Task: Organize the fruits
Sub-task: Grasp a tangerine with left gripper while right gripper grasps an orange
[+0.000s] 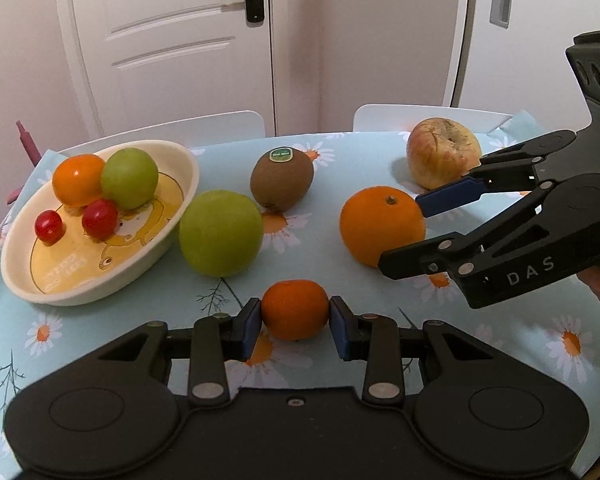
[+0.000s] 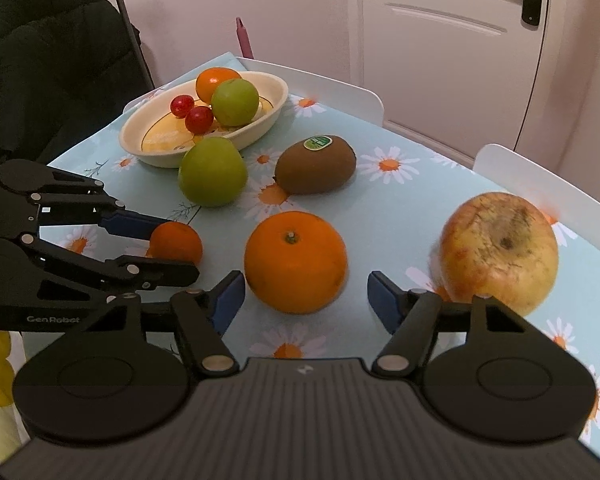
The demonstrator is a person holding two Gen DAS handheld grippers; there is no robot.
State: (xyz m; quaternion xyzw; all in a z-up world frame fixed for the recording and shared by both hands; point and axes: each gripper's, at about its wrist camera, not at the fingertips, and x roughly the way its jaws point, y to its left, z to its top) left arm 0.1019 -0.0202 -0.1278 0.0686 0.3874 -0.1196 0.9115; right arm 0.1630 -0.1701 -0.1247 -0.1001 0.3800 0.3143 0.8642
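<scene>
My left gripper (image 1: pixel 295 322) is shut on a small tangerine (image 1: pixel 295 309), low over the cloth; it also shows in the right wrist view (image 2: pixel 176 242). My right gripper (image 2: pixel 306 300) is open, its jaws on either side of a large orange (image 2: pixel 296 261), not touching it; the orange also shows in the left wrist view (image 1: pixel 381 225). A cream bowl (image 1: pixel 180 204) at the left holds an orange fruit (image 1: pixel 78 179), a green fruit (image 1: pixel 129 178) and two cherry tomatoes (image 1: pixel 99 218). A green apple (image 1: pixel 220 233), a kiwi (image 1: pixel 282 178) and a blemished apple (image 1: pixel 443 151) lie on the cloth.
The table has a light blue daisy-print cloth (image 1: pixel 380 320). Two white chair backs (image 1: pixel 420 116) stand at the far edge, with a white door (image 1: pixel 172 32) behind. A dark jacket (image 2: pixel 40 40) hangs at the left in the right wrist view.
</scene>
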